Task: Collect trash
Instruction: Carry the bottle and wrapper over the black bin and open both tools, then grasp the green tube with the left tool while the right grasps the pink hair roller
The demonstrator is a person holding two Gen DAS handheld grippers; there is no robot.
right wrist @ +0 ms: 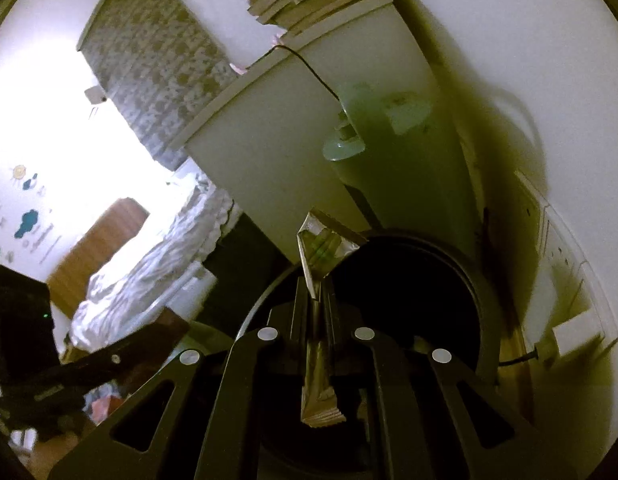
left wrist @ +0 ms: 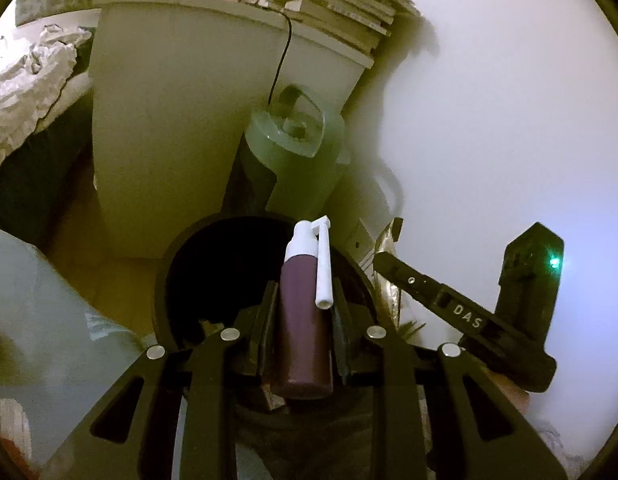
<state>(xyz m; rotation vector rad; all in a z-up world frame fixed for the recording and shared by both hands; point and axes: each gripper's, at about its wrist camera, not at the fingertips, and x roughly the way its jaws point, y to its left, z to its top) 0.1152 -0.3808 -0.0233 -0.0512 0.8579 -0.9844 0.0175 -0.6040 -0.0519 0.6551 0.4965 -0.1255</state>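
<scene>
Two pieces of trash are being carried to the black bin (left wrist: 181, 280) at once, and neither is dropped yet. The left gripper (left wrist: 303, 312) is clenching a small spray bottle (left wrist: 303, 320), and that bottle is hanging right over the bin's round mouth. The right gripper (right wrist: 315, 304) is pinching a crumpled foil wrapper (right wrist: 321, 256) with its jaws nearly together, and the wrapper is poking out above the bin's (right wrist: 449, 280) near rim. Judging by this, the pickup part is finished for these two items; letting go over the opening is what is left. Something pale is lying deep inside the bin, too dim to identify.

The bottle is looking smooth and cylindrical, with a dark maroon body and a white pump top with a long folded nozzle. The wrapper is looking thin, shiny and creased, folding to a point. The bin is looking matte, dark and round-walled, sitting just in front of a pale cabinet (left wrist: 161, 120).
</scene>
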